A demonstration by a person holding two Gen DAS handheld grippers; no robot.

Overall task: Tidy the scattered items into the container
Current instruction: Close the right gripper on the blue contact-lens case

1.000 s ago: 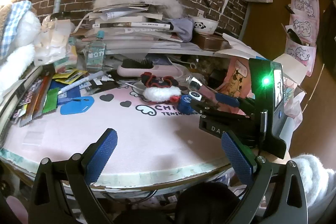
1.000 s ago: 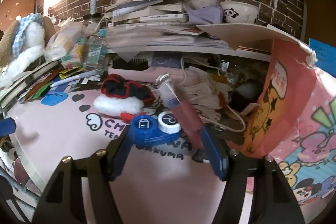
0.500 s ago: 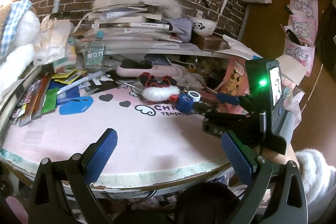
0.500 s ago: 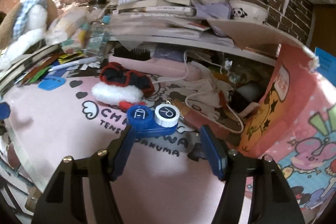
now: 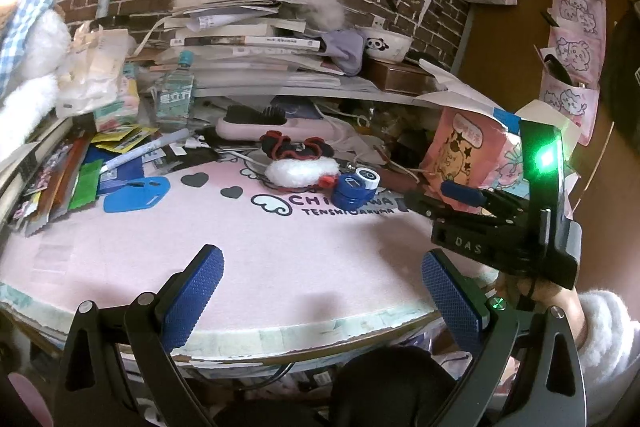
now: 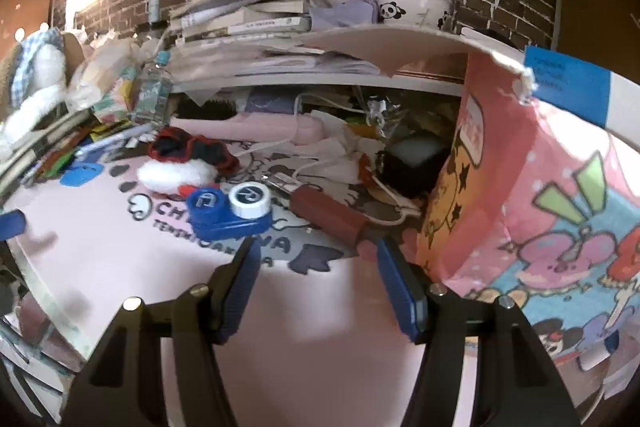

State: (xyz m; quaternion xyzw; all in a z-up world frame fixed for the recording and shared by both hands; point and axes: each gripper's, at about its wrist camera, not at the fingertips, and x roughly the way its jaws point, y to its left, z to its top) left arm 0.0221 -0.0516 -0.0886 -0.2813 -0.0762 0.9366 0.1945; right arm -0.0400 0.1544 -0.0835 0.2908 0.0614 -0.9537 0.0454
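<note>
Big pink mat [image 5: 280, 247] covers the desk. Pink cartoon bag [image 6: 540, 207] stands at 3 o'clock of your R gripper [image 6: 316, 279]. That gripper's jaws are closing w/ nothing between them. Your L gripper [image 5: 320, 291] hangs w/ jaws wide apart, holding nothing. Blue lens case [image 6: 228, 211] lies on the mat at 11 o'clock of the R gripper, just past its fingers, not touched.

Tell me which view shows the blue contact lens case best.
The right wrist view: the lens case sits large just ahead of the tongs, both caps visible from above, one blue, one white, each lettered. In the left wrist view the case is farther off and smaller, seen from the side, beside a white fluffy item.
</note>
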